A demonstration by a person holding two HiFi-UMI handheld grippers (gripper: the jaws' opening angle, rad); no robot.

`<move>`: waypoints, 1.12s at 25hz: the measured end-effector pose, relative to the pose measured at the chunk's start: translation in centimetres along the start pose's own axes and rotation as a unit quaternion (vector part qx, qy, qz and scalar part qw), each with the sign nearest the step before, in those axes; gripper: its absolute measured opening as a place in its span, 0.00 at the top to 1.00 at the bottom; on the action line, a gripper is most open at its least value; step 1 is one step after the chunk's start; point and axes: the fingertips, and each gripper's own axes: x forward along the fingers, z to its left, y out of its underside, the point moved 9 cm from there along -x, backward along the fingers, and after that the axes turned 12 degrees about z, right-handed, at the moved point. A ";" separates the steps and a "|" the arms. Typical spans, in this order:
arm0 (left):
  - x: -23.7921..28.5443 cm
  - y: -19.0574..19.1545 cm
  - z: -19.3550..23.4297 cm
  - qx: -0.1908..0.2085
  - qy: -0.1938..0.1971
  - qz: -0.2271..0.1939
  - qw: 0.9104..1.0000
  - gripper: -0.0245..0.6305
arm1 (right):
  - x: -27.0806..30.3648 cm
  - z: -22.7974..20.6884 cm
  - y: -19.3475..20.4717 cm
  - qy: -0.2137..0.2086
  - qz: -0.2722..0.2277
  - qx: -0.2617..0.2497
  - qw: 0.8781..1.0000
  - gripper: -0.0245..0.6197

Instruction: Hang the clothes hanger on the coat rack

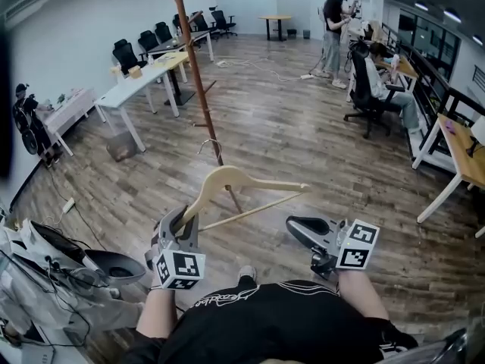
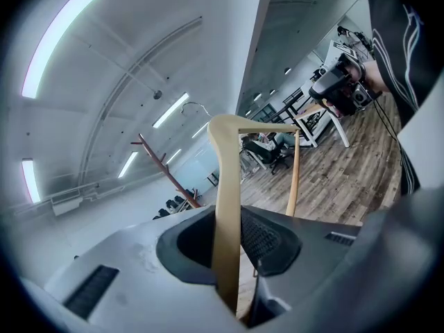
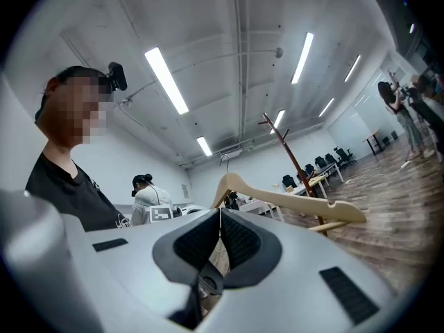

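A pale wooden clothes hanger [image 1: 227,184] with a metal hook [image 1: 208,144] is held up in front of me, hook pointing away. My left gripper [image 1: 186,222] is shut on the end of one of its arms, and in the left gripper view the wooden arm [image 2: 225,200] runs up between the pads [image 2: 260,238]. My right gripper [image 1: 299,230] hovers to the right of the hanger, shut with nothing in it. In the right gripper view its pads [image 3: 236,238] meet and the hanger [image 3: 291,201] lies beyond. The brown coat rack [image 1: 195,67] stands on the floor just past the hanger.
White desks [image 1: 144,82] with black chairs line the left wall. A seated person [image 1: 379,82] and a standing person [image 1: 332,32] are at the far right, beside a wooden desk [image 1: 462,154]. Cables and gear [image 1: 45,279] crowd the near left.
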 end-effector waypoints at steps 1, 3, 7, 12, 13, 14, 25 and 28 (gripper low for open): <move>0.4 0.0 0.0 -0.002 0.001 0.000 1.000 0.84 | 0.1 -0.4 0.1 0.001 0.001 0.003 1.000 0.90; 1.3 0.0 0.2 -0.005 0.002 -0.001 1.000 0.84 | 0.3 -1.1 0.1 0.004 0.003 0.006 1.000 0.90; 4.8 0.3 1.2 -0.007 0.010 -0.003 1.000 0.84 | 1.6 -3.7 -0.4 0.015 0.006 0.013 1.000 0.90; 10.6 0.6 3.2 -0.011 0.020 -0.006 1.000 0.84 | 4.4 -8.4 -1.6 0.027 0.009 0.024 0.999 0.90; 12.0 0.7 3.8 -0.011 0.022 -0.007 1.000 0.84 | 5.2 -9.6 -1.8 0.029 0.010 0.026 0.999 0.90; 13.4 0.8 4.4 -0.010 0.023 -0.007 1.000 0.84 | 6.1 -10.8 -2.1 0.031 0.011 0.028 0.999 0.90; 30.3 1.0 15.2 -0.001 0.028 -0.009 1.000 0.84 | 17.7 -24.9 -8.6 0.045 0.023 0.050 0.997 0.90; 33.9 1.0 17.1 0.000 0.026 -0.013 1.000 0.84 | 19.9 -27.9 -10.1 0.049 0.029 0.044 0.997 0.90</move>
